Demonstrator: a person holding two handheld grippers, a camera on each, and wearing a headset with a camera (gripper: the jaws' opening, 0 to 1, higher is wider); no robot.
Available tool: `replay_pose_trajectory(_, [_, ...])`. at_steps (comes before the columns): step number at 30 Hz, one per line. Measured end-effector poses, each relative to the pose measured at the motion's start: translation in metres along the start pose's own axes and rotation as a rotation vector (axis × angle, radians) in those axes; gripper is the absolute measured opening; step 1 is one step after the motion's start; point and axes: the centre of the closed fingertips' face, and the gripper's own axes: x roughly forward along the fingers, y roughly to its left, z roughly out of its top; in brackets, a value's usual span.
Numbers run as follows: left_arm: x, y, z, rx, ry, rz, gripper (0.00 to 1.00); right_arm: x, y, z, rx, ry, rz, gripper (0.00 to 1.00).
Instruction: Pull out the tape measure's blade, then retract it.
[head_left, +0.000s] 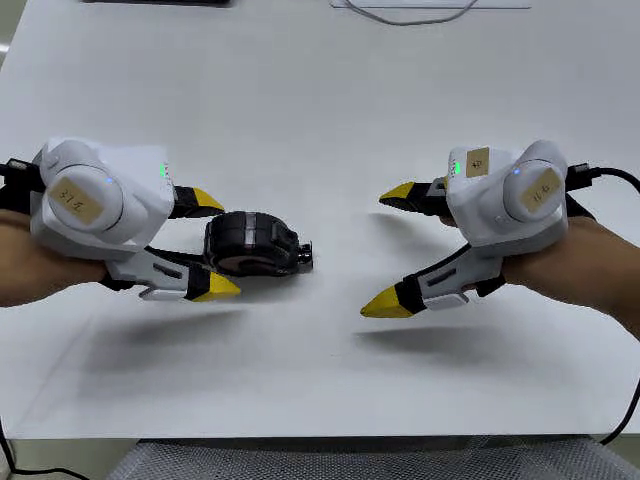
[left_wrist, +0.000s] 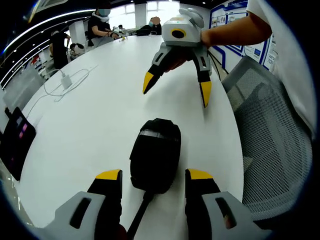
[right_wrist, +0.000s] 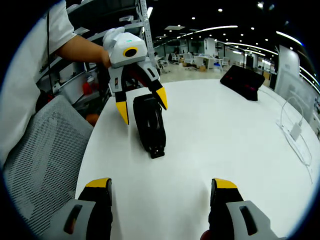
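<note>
White tabletop (head_left: 320, 100) in the head view: the left gripper (head_left: 220, 244) straddles the black tape measure (head_left: 255, 245), while the right gripper (head_left: 388, 250) hangs nearby, spread wide and empty. Left gripper view adds slim gaps between jaws and case, plus a mesh chair (left_wrist: 270, 150). Right gripper view shows the blade hook (right_wrist: 157, 151) sitting at the case mouth.

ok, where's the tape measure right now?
Head view, left of centre on the white table: the tape measure lies between the jaws of the open left tool, blade end facing the right tool.
</note>
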Motion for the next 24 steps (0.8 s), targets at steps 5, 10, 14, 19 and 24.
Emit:
replay_pose_trajectory(5, [0.0036,-0.0010,-0.0006,0.018,0.010,-0.010,0.40,0.0023,0.0002,0.0007,0.012,-0.012,0.007,0.79])
replay_pose_trajectory(10, [0.0063,-0.0014,-0.0014,0.035,0.022,-0.014,0.36,0.0040,-0.0005,0.0000,0.018,-0.016,0.008,0.79])
replay_pose_trajectory(14, [0.0077,-0.0003,-0.0033,0.037,0.031,-0.012,0.32,0.0054,-0.0003,-0.0010,0.018,-0.015,0.011,0.78])
replay_pose_trajectory(19, [0.0075,0.0021,-0.0036,0.027,0.032,-0.007,0.29,0.0055,0.0000,-0.0008,0.016,-0.016,0.014,0.76])
replay_pose_trajectory(24, [0.0075,0.0015,-0.0040,0.028,0.036,-0.009,0.28,0.0067,-0.0003,-0.0005,0.014,-0.017,0.014,0.74])
